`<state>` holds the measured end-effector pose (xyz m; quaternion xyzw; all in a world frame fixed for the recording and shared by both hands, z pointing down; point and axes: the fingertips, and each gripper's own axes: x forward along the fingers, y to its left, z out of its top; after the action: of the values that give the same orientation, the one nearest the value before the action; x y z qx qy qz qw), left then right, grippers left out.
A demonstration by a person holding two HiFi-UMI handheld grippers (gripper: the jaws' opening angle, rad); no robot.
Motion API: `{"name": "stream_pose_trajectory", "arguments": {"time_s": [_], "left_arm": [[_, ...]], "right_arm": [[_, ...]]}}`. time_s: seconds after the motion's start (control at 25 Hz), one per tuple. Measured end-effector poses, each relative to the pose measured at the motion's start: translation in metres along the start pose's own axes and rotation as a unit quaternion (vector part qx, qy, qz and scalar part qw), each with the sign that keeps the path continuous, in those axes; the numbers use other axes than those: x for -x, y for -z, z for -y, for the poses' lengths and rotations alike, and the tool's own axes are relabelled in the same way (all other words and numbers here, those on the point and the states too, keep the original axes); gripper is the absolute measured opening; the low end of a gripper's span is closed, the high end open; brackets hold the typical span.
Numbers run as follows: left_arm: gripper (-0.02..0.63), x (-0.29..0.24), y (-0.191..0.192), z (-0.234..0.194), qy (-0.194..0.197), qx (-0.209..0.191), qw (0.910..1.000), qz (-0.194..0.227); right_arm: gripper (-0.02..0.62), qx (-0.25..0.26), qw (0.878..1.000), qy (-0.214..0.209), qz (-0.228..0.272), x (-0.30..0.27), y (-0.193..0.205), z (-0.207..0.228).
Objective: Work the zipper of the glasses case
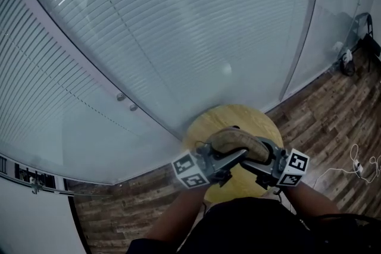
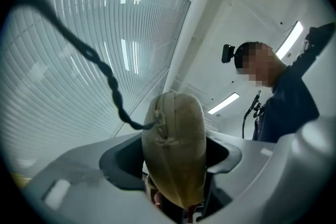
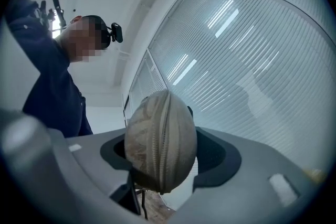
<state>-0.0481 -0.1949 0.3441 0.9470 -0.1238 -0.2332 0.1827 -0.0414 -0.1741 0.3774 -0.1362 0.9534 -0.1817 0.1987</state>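
Note:
I hold a tan, rounded glasses case (image 1: 238,143) in the air over a round yellow table (image 1: 205,125), one gripper at each end. My left gripper (image 1: 231,157) has its jaws on either side of the case's left end (image 2: 176,149); a zipper seam runs up that end. A dark twisted cord (image 2: 105,73) leads from the zipper pull (image 2: 153,123) up and to the left. My right gripper (image 1: 262,163) grips the other end (image 3: 160,141), where the zipper line runs down the middle. The pads themselves are hidden behind the case in both gripper views.
A glass wall with blinds (image 1: 178,27) curves behind the table. Wooden floor (image 1: 333,122) surrounds it, with white cables (image 1: 357,163) at the right. A person in a dark top (image 2: 286,107) shows in both gripper views.

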Motion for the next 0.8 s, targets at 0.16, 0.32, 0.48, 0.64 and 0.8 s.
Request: {"name": "stream_pose_trajectory", "arguments": {"time_s": [0.16, 0.32, 0.48, 0.64, 0.8], "left_arm": [[0.305, -0.003, 0.008, -0.008, -0.020, 0.000, 0.9993, -0.031], [0.304, -0.002, 0.015, -0.019, -0.055, -0.022, 0.9959, -0.068], [0.304, 0.001, 0.017, -0.024, -0.073, -0.044, 0.9926, -0.087], [0.304, 0.011, 0.030, -0.026, -0.090, -0.095, 0.9781, -0.162], [0.304, 0.032, 0.050, -0.040, -0.103, -0.166, 0.9475, -0.253]], "right_arm": [[0.307, -0.021, 1.000, 0.001, -0.007, 0.003, 0.006, 0.007], [0.319, -0.014, 0.999, 0.021, -0.045, 0.004, 0.014, 0.019], [0.325, 0.002, 0.998, 0.036, -0.057, 0.015, 0.012, 0.029], [0.325, 0.018, 0.997, 0.057, -0.053, 0.037, -0.003, 0.040], [0.324, 0.066, 0.991, 0.057, -0.102, 0.036, -0.010, 0.050]]}}
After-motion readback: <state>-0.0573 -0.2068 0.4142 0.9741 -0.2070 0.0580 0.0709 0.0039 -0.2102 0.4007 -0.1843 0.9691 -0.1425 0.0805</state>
